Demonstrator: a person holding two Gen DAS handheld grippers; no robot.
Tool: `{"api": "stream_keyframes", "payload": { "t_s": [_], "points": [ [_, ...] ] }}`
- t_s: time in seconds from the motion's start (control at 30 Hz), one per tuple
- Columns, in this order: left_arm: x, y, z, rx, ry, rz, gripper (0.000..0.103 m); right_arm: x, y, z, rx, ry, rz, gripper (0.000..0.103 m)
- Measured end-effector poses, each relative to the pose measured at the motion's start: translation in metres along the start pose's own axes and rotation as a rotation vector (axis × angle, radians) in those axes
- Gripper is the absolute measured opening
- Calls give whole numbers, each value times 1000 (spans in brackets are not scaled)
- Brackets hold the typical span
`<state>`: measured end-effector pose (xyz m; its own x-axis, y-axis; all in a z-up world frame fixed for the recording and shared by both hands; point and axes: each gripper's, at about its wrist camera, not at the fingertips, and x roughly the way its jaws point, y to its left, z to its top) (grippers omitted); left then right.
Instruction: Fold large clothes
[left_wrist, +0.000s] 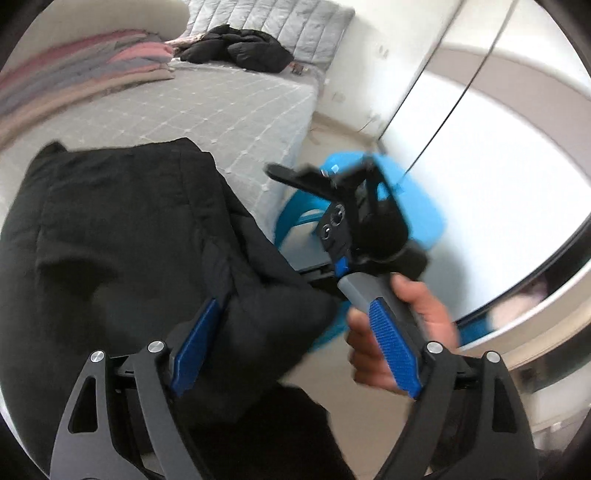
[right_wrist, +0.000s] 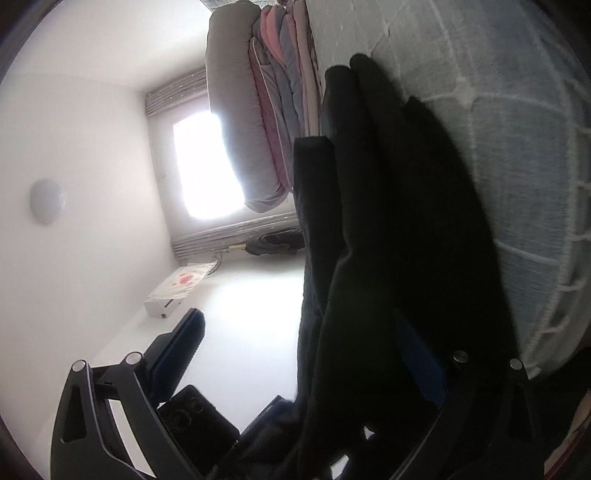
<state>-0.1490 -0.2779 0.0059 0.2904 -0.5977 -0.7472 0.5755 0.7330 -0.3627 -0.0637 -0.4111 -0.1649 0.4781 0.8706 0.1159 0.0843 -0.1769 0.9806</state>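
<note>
1. No brand name, label or readable writing shows anywhere; the small white box (right_wrist: 173, 291) against the far wall carries a pinkish print too blurred to make out.
2. The left wrist view looks along the bed (left_wrist: 229, 110): a grey quilted cover with a pale diamond grid, a stack of folded quilts (left_wrist: 85, 70) in pink, grey and tan at the far left, and a second dark garment (left_wrist: 240, 48) heaped near the headboard.
3. Only that view shows the right hand (left_wrist: 402, 328) gripping its tool, a blue plastic stool (left_wrist: 413, 206) beside the bed, and a pale wardrobe (left_wrist: 498, 129) behind it.
4. The right wrist view is rolled sideways and alone shows a bright window (right_wrist: 207, 166), the ceiling lamp (right_wrist: 46, 201) and the white wall.
5. The black coat (left_wrist: 122, 236) is thick, matte and padded, lying on the near edge of the bed with one part spilling over the side.
6. The left hand-held gripper (left_wrist: 291, 328) stands wide apart, a fold of coat bulging between its blue pads without being pinched.
7. The right hand-held gripper (right_wrist: 314, 354) is also spread wide, with the coat's dark folds (right_wrist: 388, 221) draped over its right finger and filling the gap.
</note>
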Motion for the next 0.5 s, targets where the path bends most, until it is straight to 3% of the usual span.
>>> {"api": "stream_keyframes", "payload": {
  "t_s": [0.1,0.17,0.23,0.3,0.37,0.5],
  "points": [
    [-57,31,-10,-98,-100,-41,79,-17,14,-12,-87,-53,-69,96],
    [-89,55,-17,-136,-182,2,79,-36,38,-20,-196,-106,-88,96],
    [-113,80,-24,-194,-239,44,79,-44,70,-28,-301,-78,-89,96],
    [-128,107,-28,-266,-268,77,79,-31,97,-39,-404,26,-137,96],
    [-138,132,-36,-342,-267,123,79,-24,116,-60,-487,129,-243,96],
    [-143,152,-47,-412,-277,117,79,22,130,-70,-572,398,-443,96]
  ]
}}
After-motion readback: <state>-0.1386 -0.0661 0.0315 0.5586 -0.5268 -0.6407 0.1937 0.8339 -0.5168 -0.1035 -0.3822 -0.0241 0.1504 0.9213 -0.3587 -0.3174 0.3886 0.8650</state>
